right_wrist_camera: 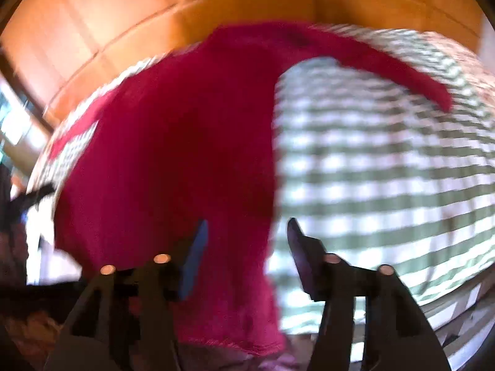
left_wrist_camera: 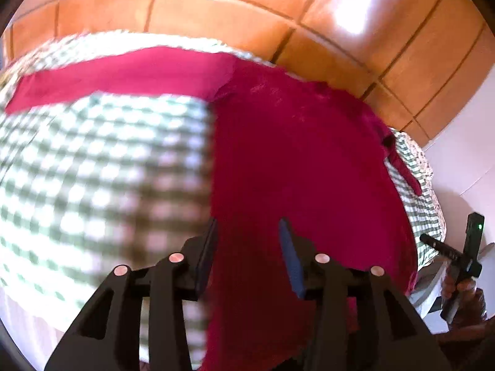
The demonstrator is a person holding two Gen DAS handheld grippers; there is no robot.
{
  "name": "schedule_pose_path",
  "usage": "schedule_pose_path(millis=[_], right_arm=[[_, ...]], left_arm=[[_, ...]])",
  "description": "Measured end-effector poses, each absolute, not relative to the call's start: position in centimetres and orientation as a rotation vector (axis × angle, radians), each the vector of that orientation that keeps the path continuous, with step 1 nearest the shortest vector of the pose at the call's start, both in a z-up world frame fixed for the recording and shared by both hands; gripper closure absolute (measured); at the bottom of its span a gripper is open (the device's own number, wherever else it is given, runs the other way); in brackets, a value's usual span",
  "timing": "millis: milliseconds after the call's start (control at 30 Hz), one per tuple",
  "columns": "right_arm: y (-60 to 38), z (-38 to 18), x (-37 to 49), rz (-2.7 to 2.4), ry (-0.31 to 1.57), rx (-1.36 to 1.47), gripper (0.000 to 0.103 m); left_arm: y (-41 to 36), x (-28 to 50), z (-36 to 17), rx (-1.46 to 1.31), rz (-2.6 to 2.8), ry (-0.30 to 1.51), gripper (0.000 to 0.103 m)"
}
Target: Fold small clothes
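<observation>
Left gripper (left_wrist_camera: 247, 225) hovers low, fingers spread wide, nothing between them, just above the near hem of the magenta long-sleeved top (left_wrist_camera: 297, 160). The top lies flat on the green-and-white checked tablecloth (left_wrist_camera: 102, 167), one sleeve stretched out to the left. Over to the right gripper (right_wrist_camera: 246, 225): also splayed apart and empty, straddling the top's (right_wrist_camera: 173, 154) right edge. Terracotta floor tiles (left_wrist_camera: 216, 9) beyond.

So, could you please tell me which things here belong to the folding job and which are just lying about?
Job:
red top, spread flat
left gripper, open
right gripper, open

Just there:
checked cloth under the top
tiled floor
</observation>
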State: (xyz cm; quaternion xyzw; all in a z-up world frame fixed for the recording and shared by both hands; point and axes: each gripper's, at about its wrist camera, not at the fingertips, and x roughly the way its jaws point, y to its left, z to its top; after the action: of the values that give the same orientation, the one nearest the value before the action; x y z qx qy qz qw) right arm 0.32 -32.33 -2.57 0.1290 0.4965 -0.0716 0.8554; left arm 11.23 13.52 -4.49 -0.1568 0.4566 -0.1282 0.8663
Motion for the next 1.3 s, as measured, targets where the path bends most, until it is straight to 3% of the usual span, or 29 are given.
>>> schedule_pose_path(millis=[267, 633, 700, 767, 800, 1167, 1300], right_arm=[[-41.9, -2.5, 4.9, -0.573, 0.959, 0.075, 0.049], [-51.3, -8.6, 14.1, -0.687, 1.092, -0.124, 0.049], [-51.9, -9.2, 14.9, -0.668, 1.105, -0.142, 0.056], [-51.8, -8.9, 15.2, -0.657, 1.123, -0.143, 0.094], [-51.6, -8.3, 15.1, -0.655, 1.116, -0.144, 0.099], [-50.0, 5.4, 7.5, -0.593, 0.966, -0.001, 0.099], [-53.9, 6.0, 7.5, -0.667, 0.995, 0.066, 0.099]], left_arm=[[5.4, 16.8, -5.5, -0.268, -0.340, 1.007, 0.056], [2.1, 18.8, -7.1, -0.170, -0.335, 1.077, 0.048], [1.9, 19.1, -7.2, -0.174, -0.331, 1.081, 0.045], [1.6, 19.3, -7.2, -0.170, -0.329, 1.082, 0.043], [1.5, 19.4, -7.2, -0.166, -0.331, 1.082, 0.042], [1.5, 20.9, -6.9, -0.198, -0.350, 1.068, 0.041], [1.5, 21.7, -7.1, -0.227, -0.348, 1.074, 0.040]])
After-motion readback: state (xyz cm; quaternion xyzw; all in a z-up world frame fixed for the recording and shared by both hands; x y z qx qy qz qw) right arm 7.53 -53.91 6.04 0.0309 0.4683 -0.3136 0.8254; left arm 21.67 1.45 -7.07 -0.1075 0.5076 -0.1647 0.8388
